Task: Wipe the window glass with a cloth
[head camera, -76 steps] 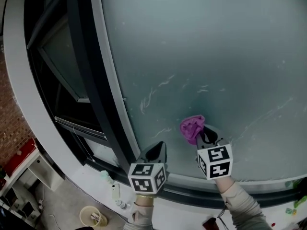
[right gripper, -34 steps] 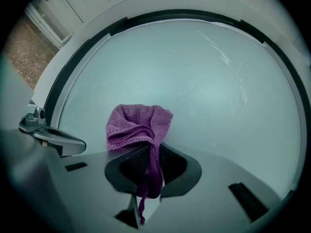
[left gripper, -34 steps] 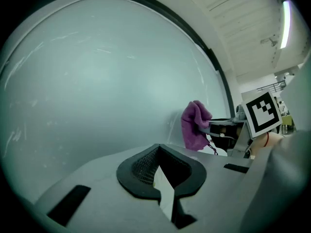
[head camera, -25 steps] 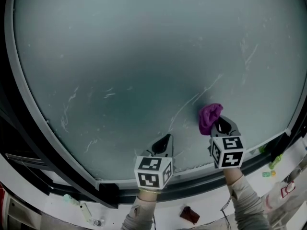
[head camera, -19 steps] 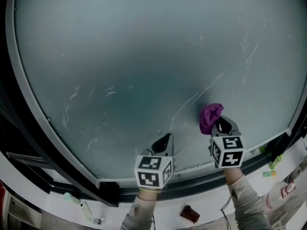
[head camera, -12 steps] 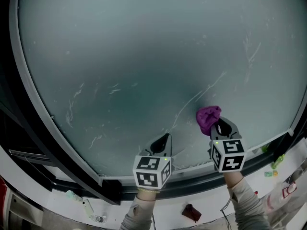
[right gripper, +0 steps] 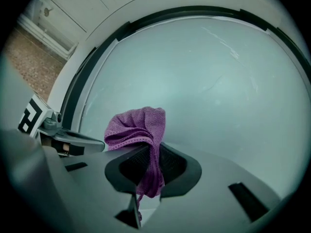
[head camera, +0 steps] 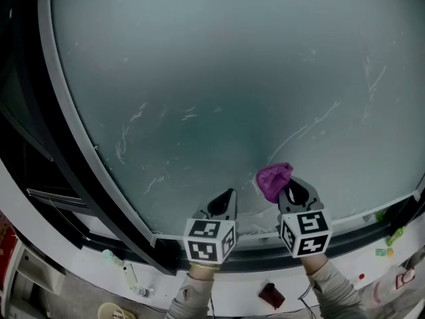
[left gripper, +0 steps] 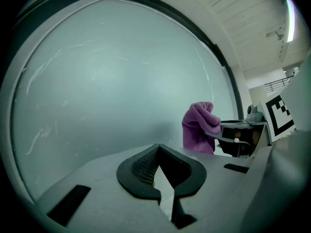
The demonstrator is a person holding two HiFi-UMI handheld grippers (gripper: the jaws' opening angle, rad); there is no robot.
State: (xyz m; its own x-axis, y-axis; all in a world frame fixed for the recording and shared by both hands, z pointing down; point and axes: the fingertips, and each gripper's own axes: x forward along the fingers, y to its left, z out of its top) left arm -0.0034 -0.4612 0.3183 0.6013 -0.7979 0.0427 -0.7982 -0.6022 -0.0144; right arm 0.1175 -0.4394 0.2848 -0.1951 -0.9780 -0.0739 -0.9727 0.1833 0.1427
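Observation:
A frosted window glass [head camera: 232, 85] with white streaks fills the head view. My right gripper [head camera: 289, 189] is shut on a purple cloth [head camera: 272, 179], which presses against the lower part of the glass. The cloth [right gripper: 138, 127] bunches above the jaws in the right gripper view and hangs down between them. My left gripper [head camera: 224, 202] is shut with nothing in it, held close to the glass just left of the cloth. From the left gripper view the cloth [left gripper: 198, 128] shows at the right beside the right gripper [left gripper: 240, 136].
A dark window frame [head camera: 73, 178] curves down the left and along the bottom. Below it runs a white sill [head camera: 86, 271] with small bottles [head camera: 129, 274]. A dark red object [head camera: 271, 295] lies near the person's sleeves. Green items [head camera: 392, 234] sit at the right edge.
The right gripper and cloth have slid left and down along the glass, closer to the left gripper. The head view has shifted, showing more frame at the left.

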